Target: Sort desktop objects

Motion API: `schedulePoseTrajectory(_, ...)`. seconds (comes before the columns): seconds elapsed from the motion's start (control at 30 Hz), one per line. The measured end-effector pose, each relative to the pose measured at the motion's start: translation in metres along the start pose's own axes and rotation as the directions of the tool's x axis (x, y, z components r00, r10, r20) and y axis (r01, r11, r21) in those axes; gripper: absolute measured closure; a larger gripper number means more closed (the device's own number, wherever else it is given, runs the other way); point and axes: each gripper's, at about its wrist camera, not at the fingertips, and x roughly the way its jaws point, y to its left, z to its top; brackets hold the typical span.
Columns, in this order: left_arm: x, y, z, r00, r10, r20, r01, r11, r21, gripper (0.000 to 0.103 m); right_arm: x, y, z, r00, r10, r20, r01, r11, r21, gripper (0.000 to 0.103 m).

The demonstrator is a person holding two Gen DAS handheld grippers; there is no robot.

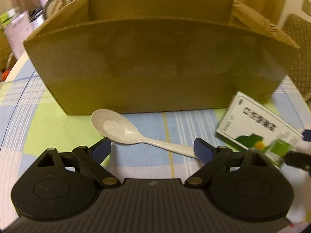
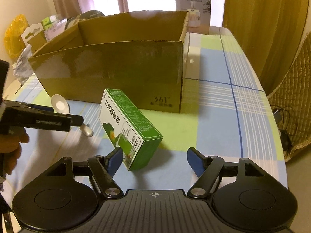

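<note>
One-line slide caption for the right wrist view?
Open right gripper nears green-and-white box before the cardboard box.

Each gripper: black linkage arms, blue finger pads [image 2: 114,160], brass-coloured pivot pins (silver on the right unit), ribbed grey housing [image 1: 151,203].

We count one open cardboard box [image 2: 116,66] on the worktop [image 2: 213,116], one pale spoon [image 1: 124,130] and one green-and-white carton [image 2: 128,128]. We see two claws: the left claw [image 1: 152,149] and the right claw [image 2: 155,161], each with two blue pads. Behind the cardboard box we count one white product box [image 2: 193,9] standing upright. At the far left we see one yellow bag [image 2: 14,33]; the clutter beside it is too jumbled to count.
</note>
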Motion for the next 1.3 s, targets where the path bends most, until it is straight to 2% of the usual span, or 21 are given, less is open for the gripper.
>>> schedulePoseTrajectory(0.1, 0.004, -0.001, 0.001, 1.000, 0.023, 0.008, -0.022, 0.999, -0.037, 0.012, 0.001, 0.002, -0.001, 1.000, 0.004, 0.004, -0.004, 1.000, -0.007, 0.030)
schedulePoseTrajectory(0.17, 0.008, -0.004, 0.002, 0.998, 0.056, -0.016, -0.056, 0.998, -0.014, 0.012, 0.002, 0.002, -0.001, 1.000, 0.003, 0.004, -0.003, 1.000, -0.012, 0.029)
schedulePoseTrajectory(0.4, -0.006, 0.021, -0.017, 0.999, 0.031, -0.043, -0.031, 1.000, -0.004, 0.012, 0.003, 0.003, -0.003, 1.000, 0.009, 0.013, -0.009, 1.000, -0.017, 0.028)
schedulePoseTrajectory(0.63, -0.025, 0.052, -0.038, 0.999, 0.030, -0.042, -0.028, 0.998, 0.049, 0.013, 0.000, 0.005, -0.002, 1.000, 0.004, 0.027, -0.003, 1.000, -0.030, 0.027)
schedulePoseTrajectory(0.7, -0.029, 0.056, -0.041, 0.999, 0.032, -0.034, -0.029, 0.997, 0.074, 0.018, -0.001, 0.007, -0.002, 1.000, 0.002, 0.030, -0.001, 0.999, -0.037, 0.027)
schedulePoseTrajectory(0.9, -0.023, 0.055, -0.028, 0.999, -0.022, -0.039, 0.025, 0.997, 0.076, 0.047, -0.002, 0.010, -0.002, 0.999, -0.005, 0.035, 0.007, 0.999, -0.050, 0.020)
schedulePoseTrajectory(0.97, -0.022, 0.052, -0.026, 0.998, -0.044, -0.036, 0.047, 0.995, 0.089, 0.064, -0.003, 0.011, -0.003, 0.999, -0.008, 0.035, 0.010, 0.999, -0.051, 0.020)
schedulePoseTrajectory(1.0, -0.022, 0.050, -0.025, 0.998, -0.054, -0.037, 0.057, 0.993, 0.100, 0.068, -0.003, 0.011, -0.003, 0.999, -0.010, 0.035, 0.012, 0.999, -0.051, 0.019)
schedulePoseTrajectory(1.07, -0.023, 0.047, -0.025, 0.996, -0.074, -0.044, 0.079, 0.989, 0.124, 0.086, -0.004, 0.012, -0.003, 0.999, -0.014, 0.036, 0.016, 0.999, -0.051, 0.019)
schedulePoseTrajectory(1.13, -0.025, 0.046, -0.026, 0.995, -0.086, -0.055, 0.093, 0.984, 0.149, 0.097, -0.006, 0.012, -0.003, 0.999, -0.016, 0.040, 0.018, 0.999, -0.049, 0.019)
schedulePoseTrajectory(1.3, -0.037, 0.055, -0.037, 0.989, -0.119, -0.087, 0.132, 0.976, 0.174, 0.098, -0.010, 0.016, -0.003, 0.998, -0.017, 0.058, 0.020, 0.998, -0.055, 0.019)
